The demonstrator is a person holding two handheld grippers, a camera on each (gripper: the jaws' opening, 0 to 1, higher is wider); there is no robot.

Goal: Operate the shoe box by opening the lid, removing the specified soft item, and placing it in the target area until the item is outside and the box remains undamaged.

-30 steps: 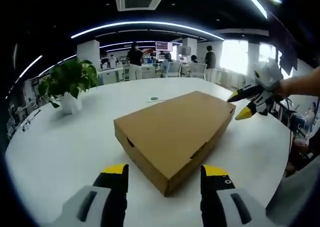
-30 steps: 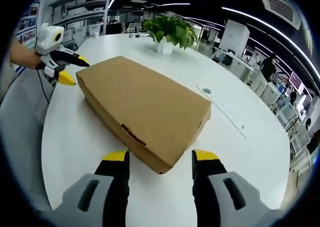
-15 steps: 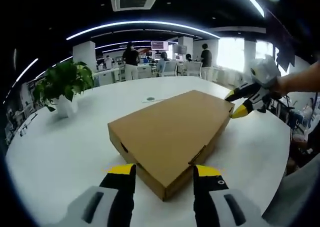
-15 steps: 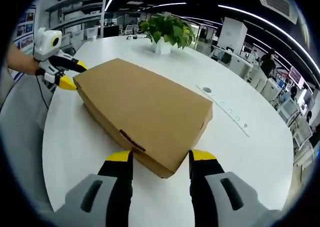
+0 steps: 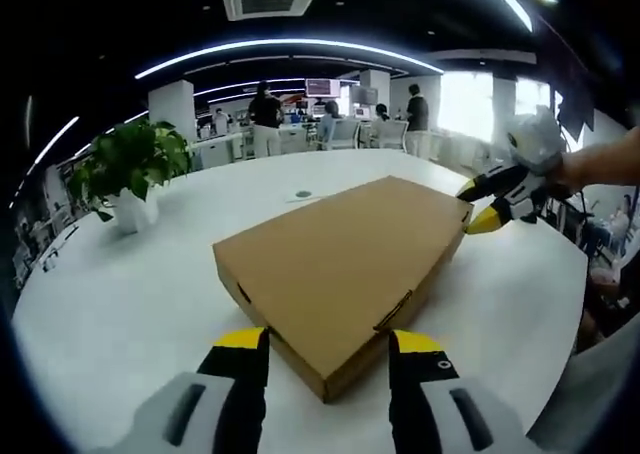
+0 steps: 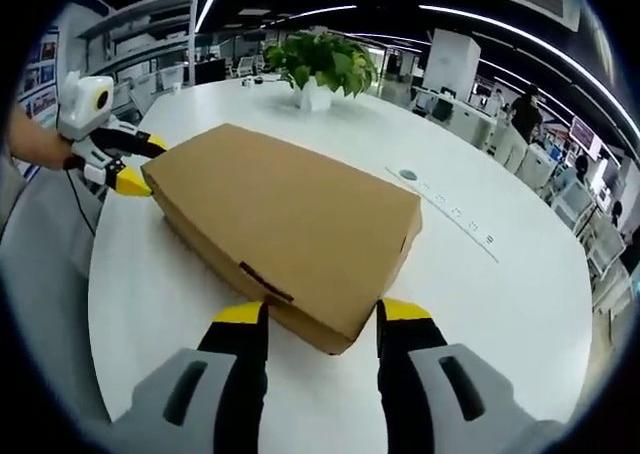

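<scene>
A shut brown cardboard shoe box lies flat on the round white table. My left gripper is open, and the box's near corner sits between its yellow-tipped jaws. From the right gripper view the left gripper straddles the far left corner. My right gripper is open around the opposite corner. In the left gripper view the right gripper shows at the far right corner, held by a hand. What is inside the box is hidden.
A potted green plant stands on the table beyond the box. A small round socket is set in the tabletop. Several people and desks fill the office behind.
Both grippers have closed in on the box, so each diagonal corner now lies between a pair of jaws. The box has not moved and the lid stays shut.
</scene>
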